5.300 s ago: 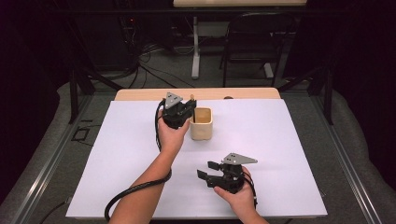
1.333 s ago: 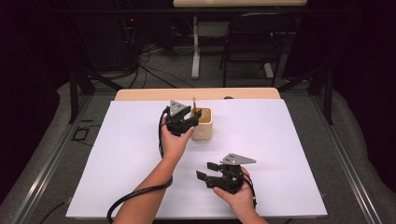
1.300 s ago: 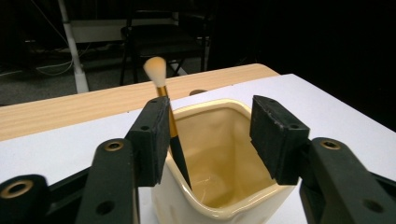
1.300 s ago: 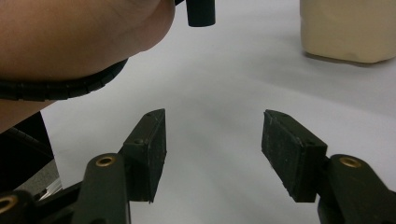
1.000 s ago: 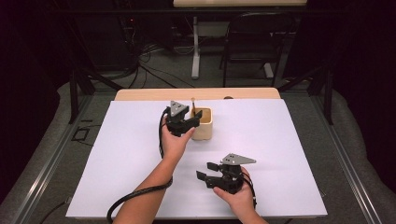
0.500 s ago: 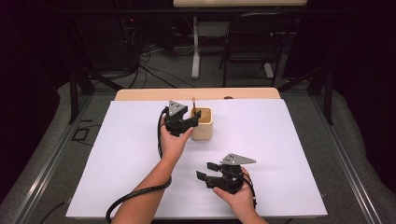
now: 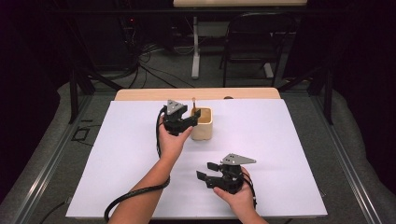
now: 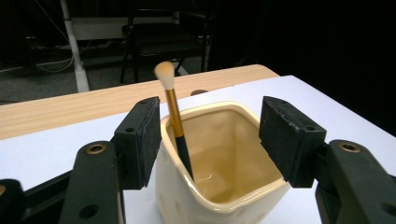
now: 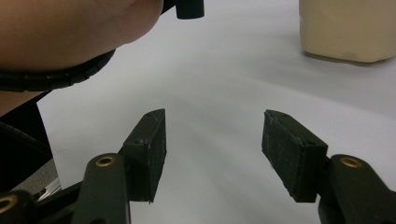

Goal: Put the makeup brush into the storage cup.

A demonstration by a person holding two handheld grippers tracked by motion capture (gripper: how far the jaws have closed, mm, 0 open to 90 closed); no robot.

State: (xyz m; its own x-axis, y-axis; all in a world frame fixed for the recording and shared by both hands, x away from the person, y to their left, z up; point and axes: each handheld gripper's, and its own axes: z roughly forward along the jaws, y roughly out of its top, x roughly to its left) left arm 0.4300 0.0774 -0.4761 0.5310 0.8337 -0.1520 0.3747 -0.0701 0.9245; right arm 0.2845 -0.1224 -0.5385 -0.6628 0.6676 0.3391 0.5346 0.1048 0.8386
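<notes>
Left gripper (image 8: pixel 210 140) stands with its jaws wide around the cream square ceramic cup (image 8: pixel 219 163); between them a gold-handled makeup brush (image 8: pixel 173 112) already stands inside. Right gripper (image 9: pixel 212 154), nearer the person, gapes empty; withdrawing seemingly remains.

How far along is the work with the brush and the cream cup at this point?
Done: the brush stands in the cream cup, leaning on its near-left wall, bristles up. In hand: the left claw straddles the cup, jaws open, the right one clearly off its wall. The right claw is open over bare white paper. Left, probably: drawing the left claw away.
</notes>
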